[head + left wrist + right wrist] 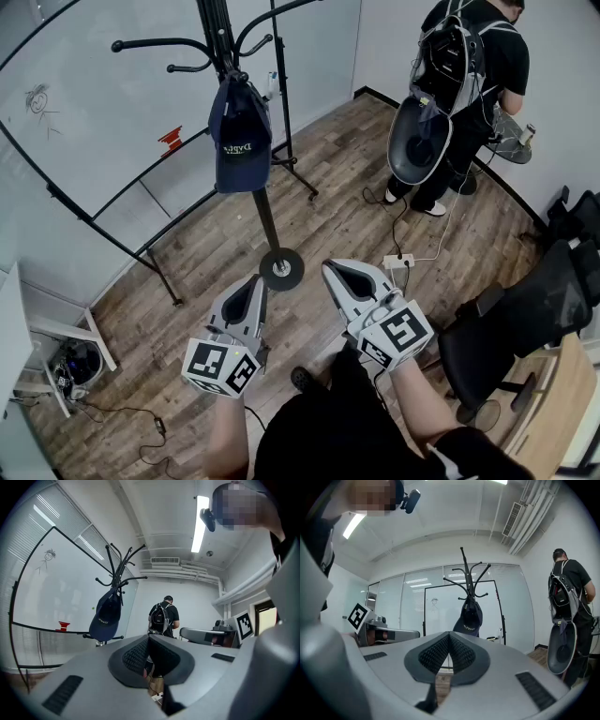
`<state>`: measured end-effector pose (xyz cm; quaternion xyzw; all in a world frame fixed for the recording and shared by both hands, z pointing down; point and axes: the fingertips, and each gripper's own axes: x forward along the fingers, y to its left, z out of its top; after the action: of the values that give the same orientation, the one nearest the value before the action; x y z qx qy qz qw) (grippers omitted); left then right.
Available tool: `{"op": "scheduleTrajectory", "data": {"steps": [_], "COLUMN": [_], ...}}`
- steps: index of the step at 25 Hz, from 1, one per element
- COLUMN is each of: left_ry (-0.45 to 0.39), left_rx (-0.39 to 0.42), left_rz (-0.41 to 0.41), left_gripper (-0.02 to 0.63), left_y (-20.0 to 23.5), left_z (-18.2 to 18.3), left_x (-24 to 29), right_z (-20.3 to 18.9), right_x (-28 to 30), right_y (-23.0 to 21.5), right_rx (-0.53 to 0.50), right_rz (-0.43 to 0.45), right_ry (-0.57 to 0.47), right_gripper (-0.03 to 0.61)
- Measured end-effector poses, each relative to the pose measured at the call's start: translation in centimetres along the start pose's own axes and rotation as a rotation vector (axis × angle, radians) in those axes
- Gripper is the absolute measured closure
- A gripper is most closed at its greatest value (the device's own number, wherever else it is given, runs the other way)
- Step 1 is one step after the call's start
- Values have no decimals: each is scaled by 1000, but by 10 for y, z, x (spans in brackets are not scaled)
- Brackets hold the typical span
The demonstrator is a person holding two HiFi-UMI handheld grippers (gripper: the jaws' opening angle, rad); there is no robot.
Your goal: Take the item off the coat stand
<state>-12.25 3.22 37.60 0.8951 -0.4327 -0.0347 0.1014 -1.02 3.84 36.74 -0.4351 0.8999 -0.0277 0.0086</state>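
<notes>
Both left tool [254, 285] and right tool [336, 274] clenched, empty; cap [240, 136] hangs, apparently hooked, on coat stand [266, 217].

a person [504, 70] wearing a black backpack [452, 52] is standing by the far wall, back turned. a whiteboard [94, 103] is carrying a red eraser [170, 138] on its ledge. a white power strip [398, 262] is lying on the wood floor [347, 178], near a black office chair [525, 319].

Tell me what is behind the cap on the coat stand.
The coat stand's pole runs behind the navy cap and reappears below, down to the round base. The stretch behind the cap is covered.
</notes>
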Motion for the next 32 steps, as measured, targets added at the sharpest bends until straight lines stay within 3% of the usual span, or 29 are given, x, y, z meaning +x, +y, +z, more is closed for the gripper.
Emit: {"op": "scheduleTrajectory", "data": {"steps": [18, 32], "left_ry": [8, 20], "left_rx": [2, 6], "left_rz": [-24, 63], "left_gripper": [600, 600], "left_y": [-6, 14], "left_z": [-6, 4], "left_x": [5, 63], "right_z": [4, 8], "right_x": [1, 45], "right_y": [3, -54], "right_rx": [-11, 18], "right_rz": [30, 102], "right_ry": [-3, 1], "right_gripper": [549, 548]}}
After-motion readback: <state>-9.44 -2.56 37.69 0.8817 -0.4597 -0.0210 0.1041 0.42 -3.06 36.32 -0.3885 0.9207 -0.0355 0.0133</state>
